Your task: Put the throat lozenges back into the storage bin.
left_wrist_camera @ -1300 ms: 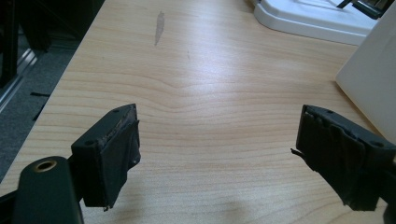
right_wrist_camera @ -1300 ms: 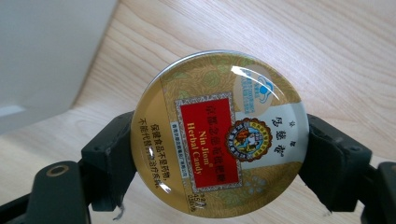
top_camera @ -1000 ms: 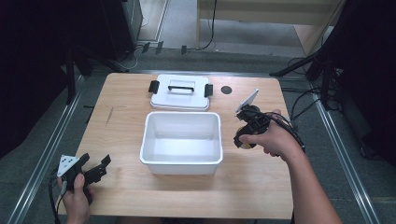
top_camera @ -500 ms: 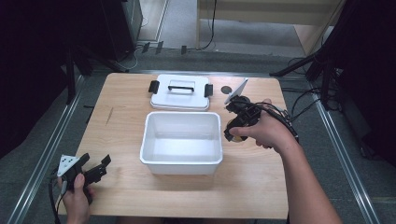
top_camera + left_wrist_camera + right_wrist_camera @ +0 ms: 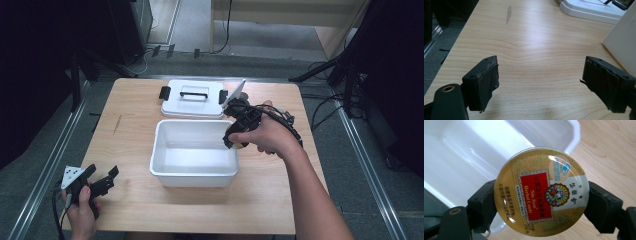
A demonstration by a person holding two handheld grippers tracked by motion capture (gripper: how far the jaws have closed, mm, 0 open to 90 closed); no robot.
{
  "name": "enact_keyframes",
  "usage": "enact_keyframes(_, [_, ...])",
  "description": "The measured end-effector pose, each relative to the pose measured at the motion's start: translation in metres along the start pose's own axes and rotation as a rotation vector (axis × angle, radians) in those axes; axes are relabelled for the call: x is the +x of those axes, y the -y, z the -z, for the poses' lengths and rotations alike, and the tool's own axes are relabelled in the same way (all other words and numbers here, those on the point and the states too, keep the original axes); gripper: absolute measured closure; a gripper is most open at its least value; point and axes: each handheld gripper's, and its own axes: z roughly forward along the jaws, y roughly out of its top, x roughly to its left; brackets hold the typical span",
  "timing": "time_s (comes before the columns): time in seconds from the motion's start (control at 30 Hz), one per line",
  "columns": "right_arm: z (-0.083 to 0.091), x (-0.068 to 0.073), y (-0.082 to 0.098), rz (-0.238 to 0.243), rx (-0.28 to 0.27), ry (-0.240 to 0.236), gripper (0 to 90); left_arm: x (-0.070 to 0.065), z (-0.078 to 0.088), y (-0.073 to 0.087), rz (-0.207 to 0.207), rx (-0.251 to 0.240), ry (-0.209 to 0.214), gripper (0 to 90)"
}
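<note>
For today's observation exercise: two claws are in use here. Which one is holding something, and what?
The right claw, over the white bin, is clamped on a round gold candy tin. The left claw is open over the bare table.

wooden table, grey floor, dark surroundings

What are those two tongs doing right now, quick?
Left tongs: open, holding nothing, above the wooden table.
Right tongs: shut on round gold herbal candy tin.
</note>
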Motion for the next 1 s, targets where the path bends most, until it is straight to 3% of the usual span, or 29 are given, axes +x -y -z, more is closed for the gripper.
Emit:
enact_keyframes(0.17, [-0.004, 0.011, -0.008, 0.039, -0.018, -0.011, 19.9, 0.0, 0.0, 0.0, 0.0, -0.001, 0.001, 13.7])
enact_keyframes(0.33, [-0.009, 0.02, -0.012, 0.146, -0.047, -0.006, 19.9, 0.0, 0.0, 0.0, 0.002, 0.001, 0.002, 13.7])
enact_keyframes(0.37, [-0.009, 0.02, -0.012, 0.146, -0.047, -0.006, 19.9, 0.0, 0.0, 0.0, 0.002, 0.001, 0.002, 13.7])
enact_keyframes(0.4, [-0.013, 0.023, -0.012, 0.204, -0.059, -0.004, 19.9, 0.0, 0.0, 0.0, 0.003, 0.0, 0.002, 13.6])
enact_keyframes(0.57, [-0.021, 0.027, -0.01, 0.331, -0.078, -0.002, 19.9, 0.0, -0.001, 0.0, 0.004, 0.002, 0.003, 13.7])
enact_keyframes(1.0, [-0.047, 0.03, -0.008, 0.449, -0.052, -0.011, 19.9, 0.001, -0.001, 0.0, 0.004, 0.005, 0.008, 13.7])
